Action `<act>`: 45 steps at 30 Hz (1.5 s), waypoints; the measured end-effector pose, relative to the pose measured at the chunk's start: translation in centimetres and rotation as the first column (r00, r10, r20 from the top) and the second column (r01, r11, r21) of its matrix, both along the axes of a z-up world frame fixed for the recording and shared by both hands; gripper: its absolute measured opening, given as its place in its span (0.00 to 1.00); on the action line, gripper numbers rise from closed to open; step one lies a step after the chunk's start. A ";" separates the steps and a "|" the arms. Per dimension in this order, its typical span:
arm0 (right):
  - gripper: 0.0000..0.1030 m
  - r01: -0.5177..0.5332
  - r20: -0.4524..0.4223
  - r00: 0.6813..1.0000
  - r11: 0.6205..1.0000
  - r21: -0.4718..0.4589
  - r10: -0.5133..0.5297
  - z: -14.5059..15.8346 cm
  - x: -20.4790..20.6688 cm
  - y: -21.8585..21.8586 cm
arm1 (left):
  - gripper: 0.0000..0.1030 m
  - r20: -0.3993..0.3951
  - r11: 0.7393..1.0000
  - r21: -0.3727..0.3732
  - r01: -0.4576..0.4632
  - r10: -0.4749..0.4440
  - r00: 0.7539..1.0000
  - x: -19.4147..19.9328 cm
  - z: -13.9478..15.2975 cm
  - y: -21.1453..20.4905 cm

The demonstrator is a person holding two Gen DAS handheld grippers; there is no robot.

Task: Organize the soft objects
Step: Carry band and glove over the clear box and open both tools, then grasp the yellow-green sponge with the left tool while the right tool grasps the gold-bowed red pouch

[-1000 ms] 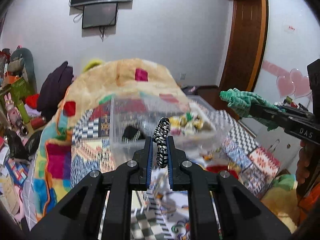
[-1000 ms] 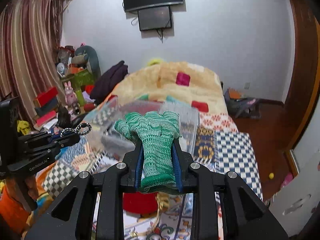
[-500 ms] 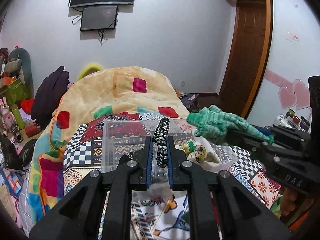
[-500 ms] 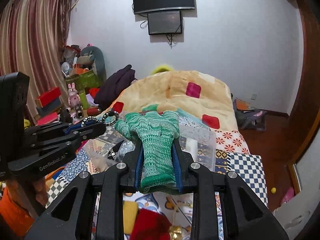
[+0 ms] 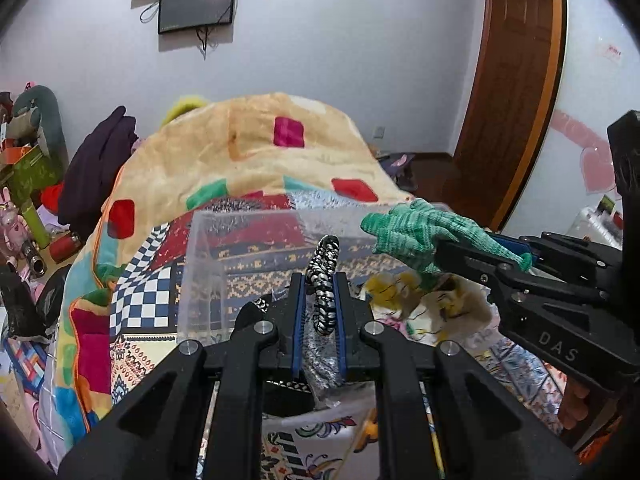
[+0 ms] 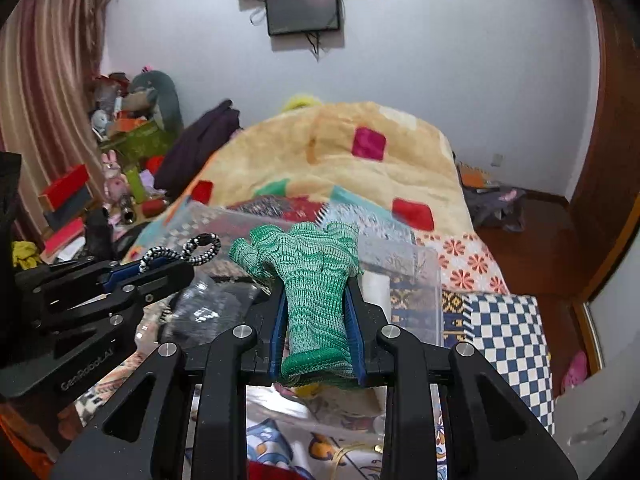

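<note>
Left claw (image 5: 319,300) is clamped on a black/white braided cord loop (image 5: 324,276), most of it sticking up past the tips; right claw (image 6: 316,320) is pinched on a green knit glove (image 6: 308,276) at the cuff, w/ its fingers flopping fwd. Both hang over the clear plastic bin (image 5: 248,236) on the bed (image 5: 256,152). Risks, imo: both claws are crowded close, so they could knock together on release; the glove's limp end could drape on the bin wall & slide outside; the cord may snag on a pad and not drop.
</note>
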State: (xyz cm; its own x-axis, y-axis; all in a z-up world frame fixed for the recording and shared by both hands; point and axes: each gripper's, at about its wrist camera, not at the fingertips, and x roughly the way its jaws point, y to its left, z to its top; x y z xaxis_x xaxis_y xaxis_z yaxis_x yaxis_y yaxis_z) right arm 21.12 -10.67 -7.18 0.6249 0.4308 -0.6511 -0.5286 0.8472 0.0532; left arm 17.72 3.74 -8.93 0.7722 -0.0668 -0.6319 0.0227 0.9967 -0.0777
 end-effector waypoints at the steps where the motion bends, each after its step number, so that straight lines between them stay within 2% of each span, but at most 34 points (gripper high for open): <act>1: 0.24 -0.001 -0.010 1.000 1.000 -0.004 0.001 -0.3 0.2 0.1 | 0.12 -0.006 1.000 0.003 0.000 0.000 1.000 0.2 -0.3 0.0; 6: 0.25 -0.020 -0.053 0.998 0.999 -0.040 0.018 -1.5 0.4 0.4 | 0.13 -0.034 1.000 0.007 0.012 -0.012 0.999 0.3 -1.0 -0.1; 9: 0.34 -0.039 -0.072 0.997 0.998 -0.051 0.035 -1.8 0.2 0.4 | 0.26 -0.035 1.000 0.017 0.012 -0.012 0.999 0.1 -1.0 -0.2; 11: 0.45 -0.048 -0.073 0.996 0.997 -0.057 0.044 -1.8 0.1 0.3 | 0.41 -0.026 1.000 0.022 0.011 -0.010 1.000 -0.1 -0.9 -0.2; 14: 0.53 -0.061 -0.064 0.996 0.995 -0.076 0.056 -1.8 -0.3 0.2 | 0.50 -0.013 1.000 0.015 0.003 -0.003 1.000 -0.5 -0.5 0.0; 17: 0.57 -0.065 -0.050 0.997 0.995 -0.081 0.061 -1.4 -0.9 -0.1 | 0.53 -0.001 1.000 -0.005 0.005 -0.005 1.000 -1.2 0.1 0.4; 21: 0.58 -0.050 -0.013 0.999 0.996 -0.075 0.049 -0.1 -2.0 -1.3 | 0.55 0.033 1.000 0.006 0.016 -0.016 0.999 -2.7 1.3 0.3; 24: 0.60 -0.043 0.021 0.999 0.998 -0.054 0.044 1.2 -3.1 -2.7 | 0.62 0.072 1.000 0.013 0.023 -0.023 0.997 -4.2 2.4 -0.1; 29: 0.74 -0.023 0.088 0.996 0.999 -0.047 0.027 2.7 -5.3 -4.6 | 0.70 0.105 0.998 0.011 0.062 -0.063 0.992 -6.4 3.4 -1.2; 32: 0.74 -0.014 0.108 0.994 0.998 -0.062 0.020 2.8 -6.6 -5.7 | 0.72 0.102 0.996 0.012 0.090 -0.091 0.991 -7.6 3.1 -2.0; 37: 0.74 -0.005 0.063 0.998 0.997 -0.079 0.010 1.1 -7.3 -6.9 | 0.72 0.039 0.991 -0.001 0.130 -0.130 0.991 -8.4 0.7 -3.6; 45: 0.74 -0.046 -0.099 0.994 0.995 -0.093 0.037 -3.9 -7.3 -6.7 | 0.72 -0.077 0.988 0.008 0.155 -0.153 0.985 -8.7 -3.9 -5.2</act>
